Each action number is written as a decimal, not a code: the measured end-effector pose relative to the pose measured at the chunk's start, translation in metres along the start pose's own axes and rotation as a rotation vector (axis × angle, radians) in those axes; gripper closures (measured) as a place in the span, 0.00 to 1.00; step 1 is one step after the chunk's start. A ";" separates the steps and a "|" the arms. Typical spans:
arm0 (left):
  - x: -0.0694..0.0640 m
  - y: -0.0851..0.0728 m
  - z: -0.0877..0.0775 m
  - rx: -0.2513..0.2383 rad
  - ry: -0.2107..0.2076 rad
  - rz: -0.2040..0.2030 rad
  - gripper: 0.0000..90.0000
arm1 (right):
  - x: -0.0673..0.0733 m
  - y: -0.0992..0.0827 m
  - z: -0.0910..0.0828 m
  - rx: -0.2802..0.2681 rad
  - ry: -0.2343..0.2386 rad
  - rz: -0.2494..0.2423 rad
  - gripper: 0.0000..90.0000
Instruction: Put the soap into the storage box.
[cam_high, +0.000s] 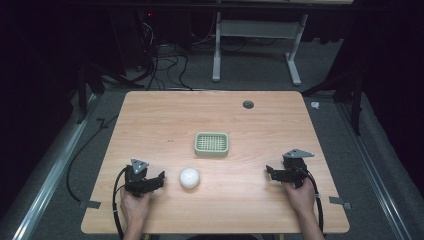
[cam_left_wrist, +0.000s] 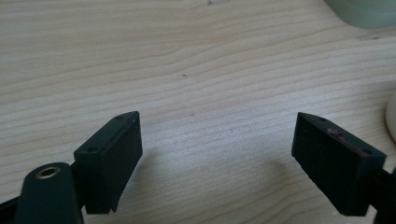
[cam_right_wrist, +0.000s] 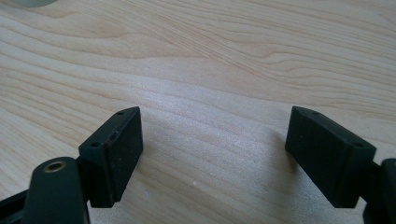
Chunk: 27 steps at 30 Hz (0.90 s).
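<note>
A white ball (cam_high: 189, 177) lies on the wooden table (cam_high: 165, 125), just right of my left gripper (cam_high: 156, 180). A pale green slotted tray (cam_high: 211, 143) sits beyond it near the table's middle. My left gripper (cam_left_wrist: 217, 140) is held low over the front left of the table, jaws wide apart with only bare wood between them; the ball's edge (cam_left_wrist: 391, 122) and a corner of the tray (cam_left_wrist: 364, 11) show at the right of its view. My right gripper (cam_high: 271, 172) rests at the front right, also open (cam_right_wrist: 214, 135) over bare wood.
A dark round grommet hole (cam_high: 248, 104) sits near the table's far edge. Beyond the table are a white desk frame (cam_high: 256, 45) and tangled cables (cam_high: 160, 65) on grey carpet. Metal rails run along both sides of the floor.
</note>
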<state>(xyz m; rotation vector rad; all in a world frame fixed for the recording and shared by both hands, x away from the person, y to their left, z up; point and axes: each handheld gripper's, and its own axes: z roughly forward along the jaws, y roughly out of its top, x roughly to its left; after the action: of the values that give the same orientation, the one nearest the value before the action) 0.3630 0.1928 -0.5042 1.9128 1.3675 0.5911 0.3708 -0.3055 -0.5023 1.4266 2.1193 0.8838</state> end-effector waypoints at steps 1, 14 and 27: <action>0.001 0.000 -0.001 -0.005 -0.003 -0.009 0.19 | 0.000 0.000 0.000 0.003 0.000 -0.003 0.22; -0.004 0.009 -0.020 -0.050 -0.077 -0.020 0.19 | 0.001 0.000 0.000 0.003 -0.003 -0.004 0.22; -0.023 0.025 -0.032 -0.061 -0.154 0.030 0.17 | 0.000 0.000 0.000 0.004 -0.002 -0.004 0.22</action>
<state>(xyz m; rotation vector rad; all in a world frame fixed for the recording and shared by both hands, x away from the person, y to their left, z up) 0.3485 0.1754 -0.4636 1.8911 1.2122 0.4836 0.3707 -0.3050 -0.5022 1.4244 2.1230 0.8760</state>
